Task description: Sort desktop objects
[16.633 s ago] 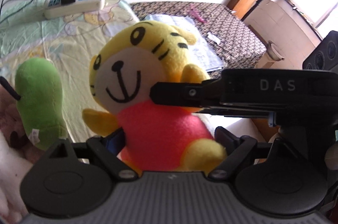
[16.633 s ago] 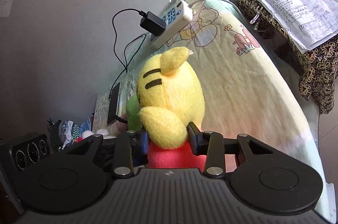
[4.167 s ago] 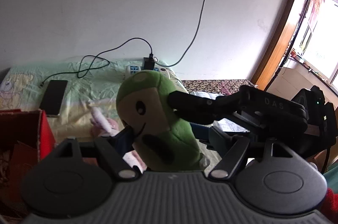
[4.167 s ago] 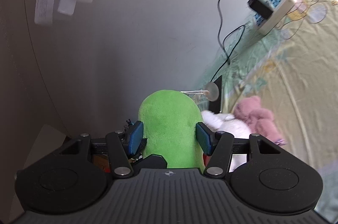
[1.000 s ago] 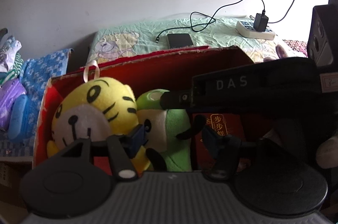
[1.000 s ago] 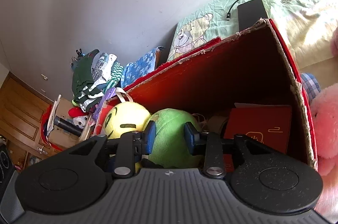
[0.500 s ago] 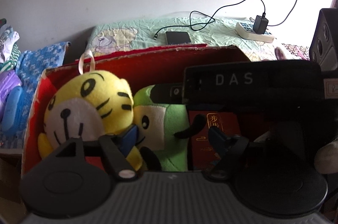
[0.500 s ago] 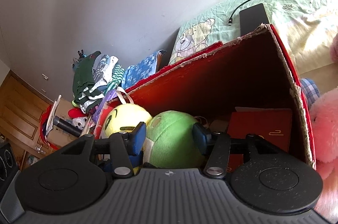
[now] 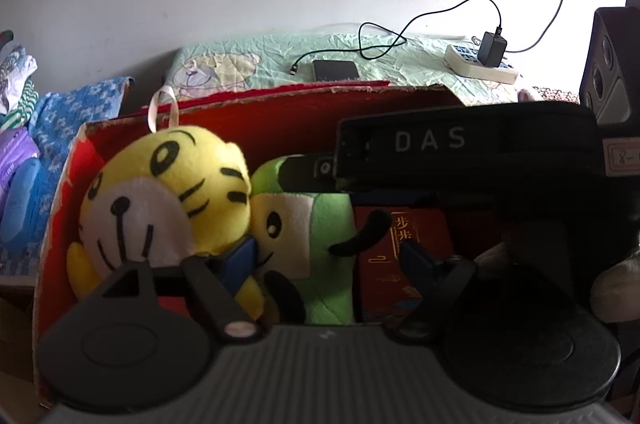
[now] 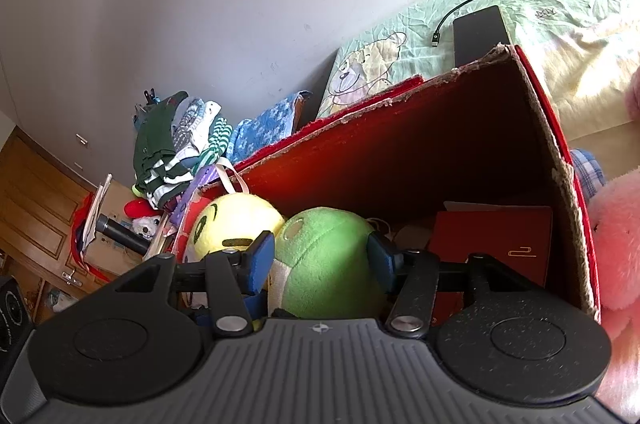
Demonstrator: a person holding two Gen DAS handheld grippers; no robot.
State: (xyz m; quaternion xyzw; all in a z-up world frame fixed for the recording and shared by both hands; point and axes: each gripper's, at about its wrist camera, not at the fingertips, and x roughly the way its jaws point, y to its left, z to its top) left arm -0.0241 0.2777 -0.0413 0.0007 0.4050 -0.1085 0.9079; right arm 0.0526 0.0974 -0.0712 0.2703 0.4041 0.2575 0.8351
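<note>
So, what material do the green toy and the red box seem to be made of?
Green toy: soft plush fabric, matte and fuzzy, probably stuffed. Red box: likely cardboard with red outer faces; its torn top edge shows a pale, fibrous core.

"DAS" on right gripper (image 9: 460, 152); red booklet (image 9: 404, 248) perhaps "步步"

The pink plush (image 10: 616, 224) is cut off at the frame's edge — its shape unreadable.

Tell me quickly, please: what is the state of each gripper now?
Left gripper: open, jaws wide apart around the green plush toy in the red box.
Right gripper: open, jaws spread beside the same toy.
</note>
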